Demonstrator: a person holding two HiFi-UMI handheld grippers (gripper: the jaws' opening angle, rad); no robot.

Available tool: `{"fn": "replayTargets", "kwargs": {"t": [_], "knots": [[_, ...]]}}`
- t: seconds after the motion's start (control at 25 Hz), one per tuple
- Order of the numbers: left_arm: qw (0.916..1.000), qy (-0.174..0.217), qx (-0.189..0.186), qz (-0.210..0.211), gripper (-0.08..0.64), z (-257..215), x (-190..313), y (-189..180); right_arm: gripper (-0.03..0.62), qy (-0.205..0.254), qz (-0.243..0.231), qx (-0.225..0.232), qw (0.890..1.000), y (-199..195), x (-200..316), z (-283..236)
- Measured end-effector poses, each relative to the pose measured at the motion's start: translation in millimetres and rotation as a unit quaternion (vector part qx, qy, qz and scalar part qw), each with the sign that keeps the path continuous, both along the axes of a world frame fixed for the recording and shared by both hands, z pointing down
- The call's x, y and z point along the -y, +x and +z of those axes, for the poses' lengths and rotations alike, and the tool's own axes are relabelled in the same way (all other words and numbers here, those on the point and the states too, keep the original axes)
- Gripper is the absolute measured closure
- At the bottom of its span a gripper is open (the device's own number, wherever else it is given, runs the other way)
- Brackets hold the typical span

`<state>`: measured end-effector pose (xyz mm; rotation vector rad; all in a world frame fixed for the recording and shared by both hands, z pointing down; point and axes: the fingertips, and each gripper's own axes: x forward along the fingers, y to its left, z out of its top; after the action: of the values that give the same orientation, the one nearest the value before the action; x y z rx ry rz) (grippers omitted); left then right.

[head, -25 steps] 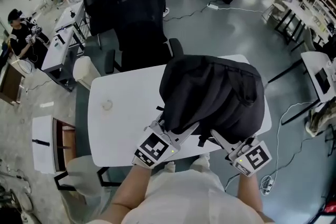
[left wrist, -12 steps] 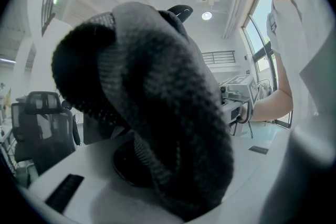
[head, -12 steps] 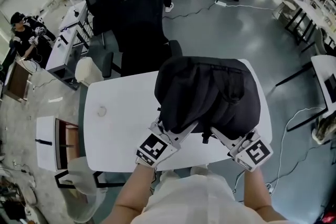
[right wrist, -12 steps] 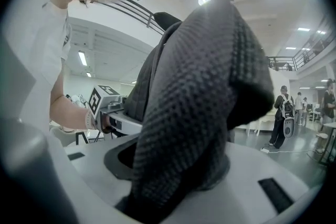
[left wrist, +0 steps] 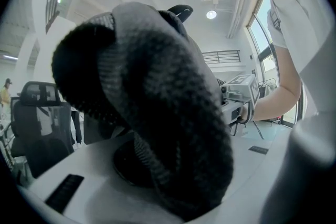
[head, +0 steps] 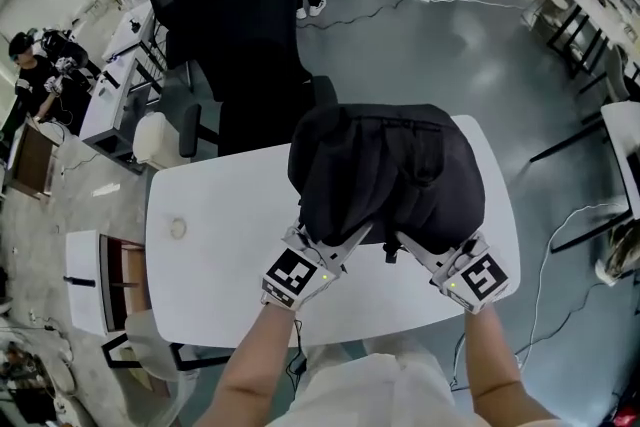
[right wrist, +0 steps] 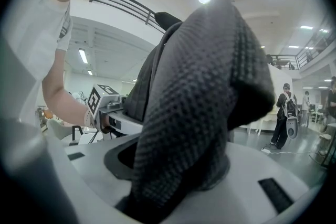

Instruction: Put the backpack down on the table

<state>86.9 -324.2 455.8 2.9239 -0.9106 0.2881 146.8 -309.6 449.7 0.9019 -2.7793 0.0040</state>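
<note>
A black backpack [head: 385,170] hangs upright over the far half of the white table [head: 210,255]; I cannot tell whether its base touches the top. My left gripper [head: 352,237] is shut on its left padded mesh shoulder strap [left wrist: 157,113], which fills the left gripper view. My right gripper [head: 408,245] is shut on the right strap [right wrist: 194,107]. Each strap runs up from between the jaws to the bag. The two grippers sit side by side at the pack's near side, above the table's front half.
A black office chair [head: 250,45] stands just behind the table's far edge. A small round object [head: 178,228] lies on the table at the left. A pale stool [head: 160,137] and a low white unit [head: 85,275] stand left of the table. People stand further off.
Both grippers have carried the backpack forward and lower, from the table's near edge to over its middle and far half. Their hold on the straps is unchanged.
</note>
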Motion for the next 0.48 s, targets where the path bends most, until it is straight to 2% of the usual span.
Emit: {"fn": "replayTargets", "kwargs": {"t": [0.2, 0.48], "knots": [[1.0, 0.004, 0.005, -0.007, 0.41, 32.2, 30.1, 5.4, 0.385, -0.003, 0.006, 0.001, 1.0, 5.4, 30.3, 27.0], [0.9995, -0.019, 0.004, -0.024, 0.41, 69.9, 63.2, 11.6, 0.383, -0.018, 0.005, -0.011, 1.0, 12.5, 64.3, 69.8]]}}
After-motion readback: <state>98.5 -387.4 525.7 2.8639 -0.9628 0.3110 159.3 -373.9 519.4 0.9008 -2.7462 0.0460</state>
